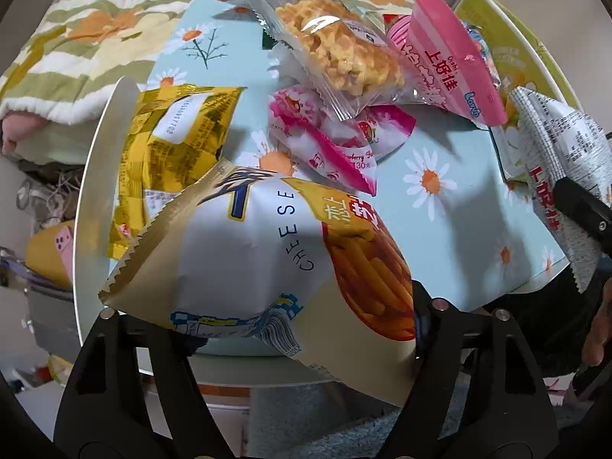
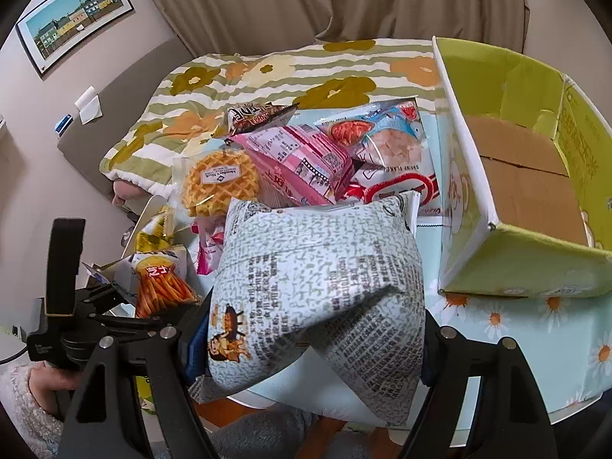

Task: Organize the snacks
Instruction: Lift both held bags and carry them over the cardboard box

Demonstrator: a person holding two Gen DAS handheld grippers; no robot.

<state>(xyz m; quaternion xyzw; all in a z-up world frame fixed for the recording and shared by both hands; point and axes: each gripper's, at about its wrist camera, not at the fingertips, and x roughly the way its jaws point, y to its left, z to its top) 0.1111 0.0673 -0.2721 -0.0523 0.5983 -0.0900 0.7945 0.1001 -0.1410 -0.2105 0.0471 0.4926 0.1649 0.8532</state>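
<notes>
1. With both grippers loaded at once, the left wrist view shows the left gripper (image 1: 302, 321) with jaws clamped on the cheese stick bag (image 1: 267, 260) near its bottom corner. The bag hangs over the near edge of the worktop (image 1: 451, 145), long axis running diagonally, serrated top seam pointing up-left toward the gold foil pack (image 1: 172, 145). Likely lifted clear for sorting. The waffle pack (image 1: 336, 53), pink strawberry packs (image 1: 325, 141) and pink Oishi bag (image 1: 451, 61) lie piled further back. The other gripper's bag shows at the right edge.

2. In the right wrist view, the right gripper (image 2: 306, 329) has jaws closed on the grey printed snack bag (image 2: 321, 283), pinched across its lower half. The bag stands roughly upright, tilted, top seam pointing away toward the pile. The open green carton (image 2: 535, 176) sits just right of it, looks empty. Judgement: carton is the probable drop target, so the bag is held high to clear its wall.
</notes>
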